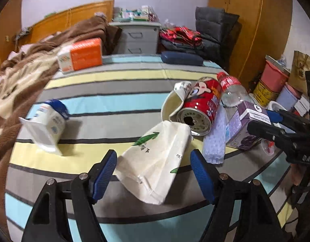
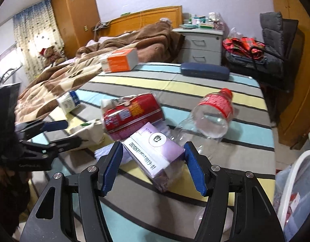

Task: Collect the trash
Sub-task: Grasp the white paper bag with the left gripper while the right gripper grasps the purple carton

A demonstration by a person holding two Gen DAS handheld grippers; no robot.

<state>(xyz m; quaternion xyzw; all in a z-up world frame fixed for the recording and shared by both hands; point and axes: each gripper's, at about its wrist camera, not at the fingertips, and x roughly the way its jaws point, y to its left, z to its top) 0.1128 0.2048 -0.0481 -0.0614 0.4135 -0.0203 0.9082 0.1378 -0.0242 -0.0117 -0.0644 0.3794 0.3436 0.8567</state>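
A cream cloth bag (image 1: 155, 161) lies on the striped bed between the fingers of my open left gripper (image 1: 153, 171). A red can (image 1: 201, 104) lies at the bag's mouth. A purple carton (image 2: 155, 153) lies between the fingers of my open right gripper (image 2: 153, 163); the carton also shows in the left wrist view (image 1: 243, 127). A clear bottle with a red label (image 2: 207, 119) lies to the right. A white and blue yogurt cup (image 1: 48, 125) lies on its side to the left. The right gripper (image 1: 276, 125) shows at the carton in the left wrist view.
An orange and white box (image 1: 82, 54) and a dark blue case (image 1: 182, 58) lie at the far side of the bed. A brown blanket (image 1: 17, 76) covers the left. A grey nightstand (image 1: 138, 36) stands behind. A white bin (image 2: 296, 191) stands at the right.
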